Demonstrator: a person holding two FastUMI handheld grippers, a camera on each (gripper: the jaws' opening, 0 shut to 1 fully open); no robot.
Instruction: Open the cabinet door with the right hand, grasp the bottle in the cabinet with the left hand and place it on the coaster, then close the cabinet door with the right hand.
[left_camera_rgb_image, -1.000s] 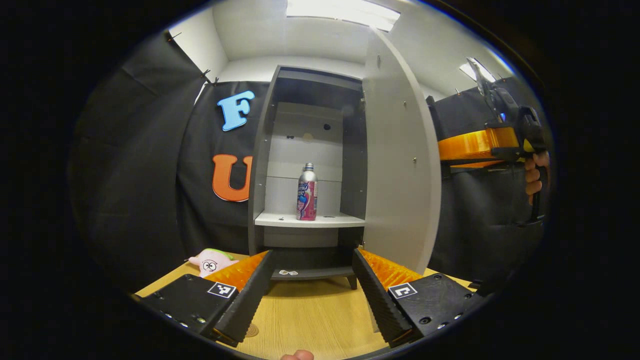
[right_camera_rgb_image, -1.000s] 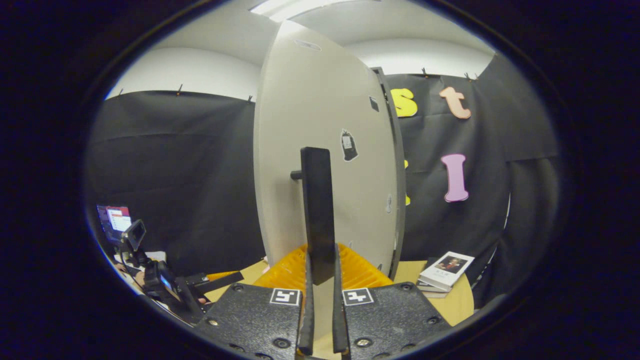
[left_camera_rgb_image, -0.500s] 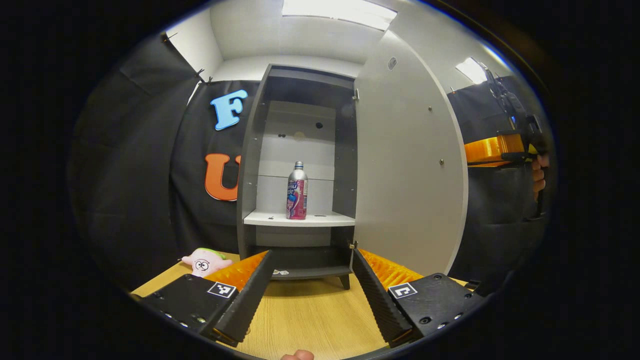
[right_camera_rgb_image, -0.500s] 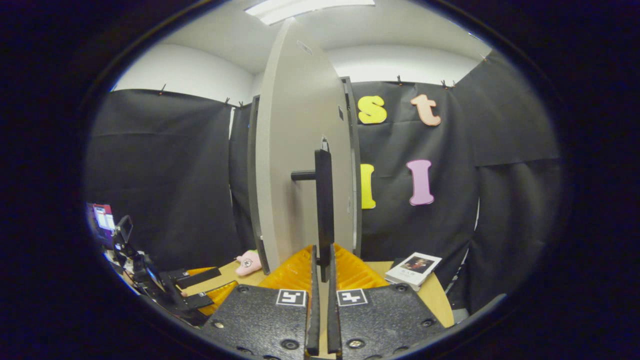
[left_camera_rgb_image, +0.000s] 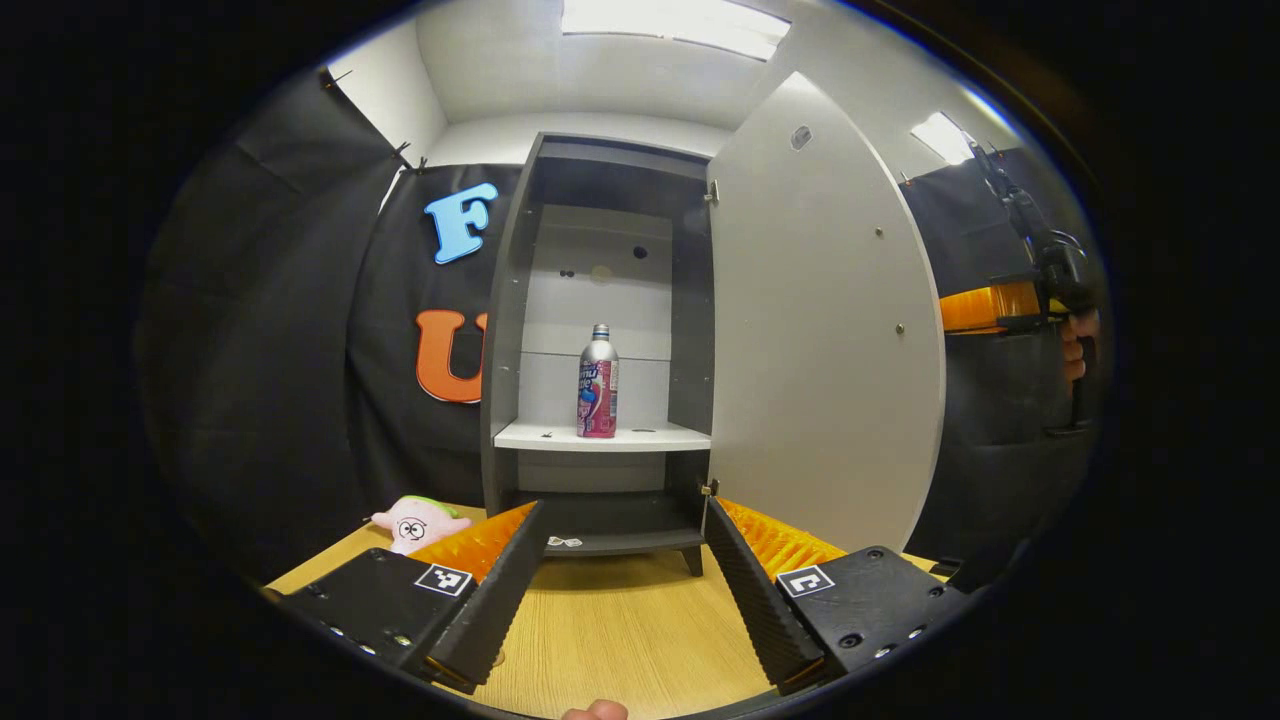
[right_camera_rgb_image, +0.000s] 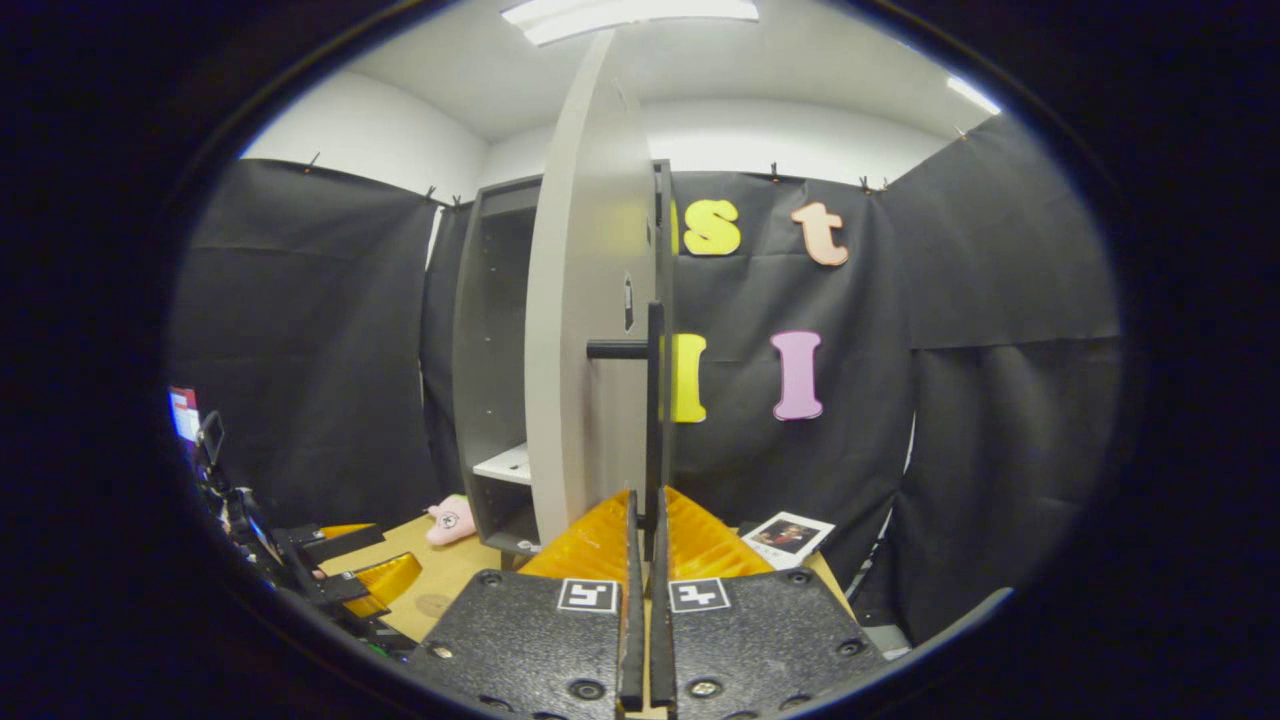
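On the cabinet shelf (left_camera_rgb_image: 602, 437) the bottle (left_camera_rgb_image: 597, 382) stands upright. Left tongs (left_camera_rgb_image: 618, 580) spread over the table (left_camera_rgb_image: 620, 630). Right tongs (right_camera_rgb_image: 645, 520) pinch the door handle (right_camera_rgb_image: 654, 420).

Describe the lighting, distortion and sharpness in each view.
Left gripper view: bright ceiling light, the bottle sharp on its lit shelf, the cabinet's top recess shadowed, the door bowed by the fisheye. Right gripper view: the door's edge curves too, and the handle stands dark and crisp.
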